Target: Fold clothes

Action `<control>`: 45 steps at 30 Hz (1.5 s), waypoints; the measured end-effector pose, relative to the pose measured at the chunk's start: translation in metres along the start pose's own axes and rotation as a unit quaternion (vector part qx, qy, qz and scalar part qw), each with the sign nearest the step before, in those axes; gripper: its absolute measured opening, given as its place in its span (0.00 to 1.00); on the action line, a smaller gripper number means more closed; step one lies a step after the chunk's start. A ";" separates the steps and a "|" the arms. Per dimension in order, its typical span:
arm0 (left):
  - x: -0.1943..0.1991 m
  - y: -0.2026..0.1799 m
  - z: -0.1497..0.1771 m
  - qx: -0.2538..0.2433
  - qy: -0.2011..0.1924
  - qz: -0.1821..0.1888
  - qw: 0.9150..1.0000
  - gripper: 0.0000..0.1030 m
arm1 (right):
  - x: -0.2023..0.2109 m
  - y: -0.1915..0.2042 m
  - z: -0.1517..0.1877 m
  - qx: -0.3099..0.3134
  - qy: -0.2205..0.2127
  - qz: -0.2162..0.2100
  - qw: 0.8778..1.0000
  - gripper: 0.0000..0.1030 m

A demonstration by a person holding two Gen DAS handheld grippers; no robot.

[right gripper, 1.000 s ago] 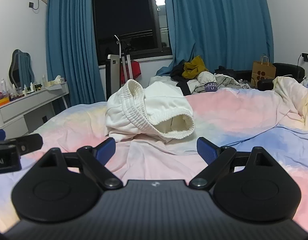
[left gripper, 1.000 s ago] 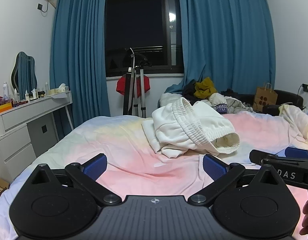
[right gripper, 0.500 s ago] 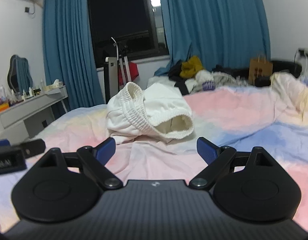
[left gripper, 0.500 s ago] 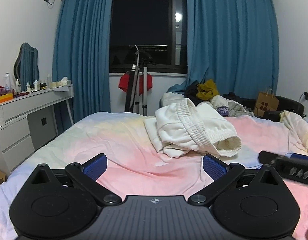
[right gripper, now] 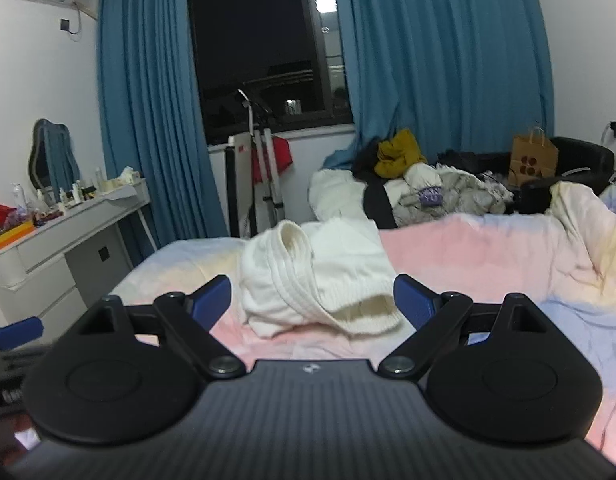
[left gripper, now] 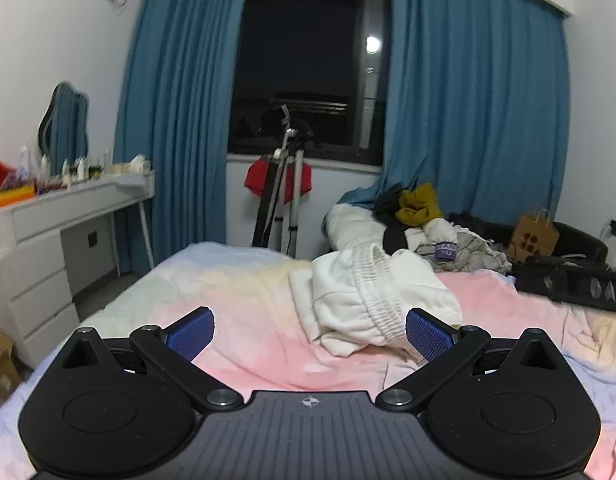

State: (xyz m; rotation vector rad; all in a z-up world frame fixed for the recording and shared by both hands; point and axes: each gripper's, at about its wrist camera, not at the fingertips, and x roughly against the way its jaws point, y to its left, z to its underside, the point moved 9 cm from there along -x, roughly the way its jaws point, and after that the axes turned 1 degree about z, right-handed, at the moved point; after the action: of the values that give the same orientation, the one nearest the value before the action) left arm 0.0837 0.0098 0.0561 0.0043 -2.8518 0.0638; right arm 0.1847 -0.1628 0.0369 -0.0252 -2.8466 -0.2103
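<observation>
A: How do the two tools stand?
B: The left hand-held gripper (left gripper: pixel 310 334) has its blue pads spread wide with nothing between them. The right hand-held gripper (right gripper: pixel 312 304) is spread just the same and carries nothing.

A: And the clothes?
B: A crumpled white garment (left gripper: pixel 367 302) with a ribbed elastic band lies on the pastel bed (left gripper: pixel 236 300), ahead of the left hand-held gripper and toward its right pad. From the right wrist view the same white garment (right gripper: pixel 319 280) sits straight ahead, between the two pads but beyond them, touching neither.

A: Anything else nearby?
B: Beyond the garment, a clothes pile (right gripper: pixel 419 184) is heaped below the blue curtains (right gripper: pixel 439 52). A white desk (left gripper: pixel 60 216) with bottles stands far to the left, and a tripod (left gripper: pixel 282 196) is under the window.
</observation>
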 end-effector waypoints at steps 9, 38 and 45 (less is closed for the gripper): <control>-0.034 0.006 0.027 0.007 0.025 0.034 0.999 1.00 | -0.045 -0.041 0.041 0.002 -0.021 0.002 1.000 0.87; -0.281 -0.064 0.068 -0.020 0.082 0.035 0.996 0.99 | -0.081 -0.113 0.104 -0.077 0.047 0.050 0.995 0.87; -0.344 -0.077 0.032 -0.039 0.037 0.012 0.998 0.99 | -0.087 -0.130 0.112 -0.109 0.057 0.069 0.990 0.87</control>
State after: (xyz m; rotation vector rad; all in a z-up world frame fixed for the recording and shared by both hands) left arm 0.4047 -0.0700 -0.0688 -0.0471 -2.7778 -0.0405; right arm 0.2321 -0.2745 -0.1120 -0.2471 -2.6814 -0.4759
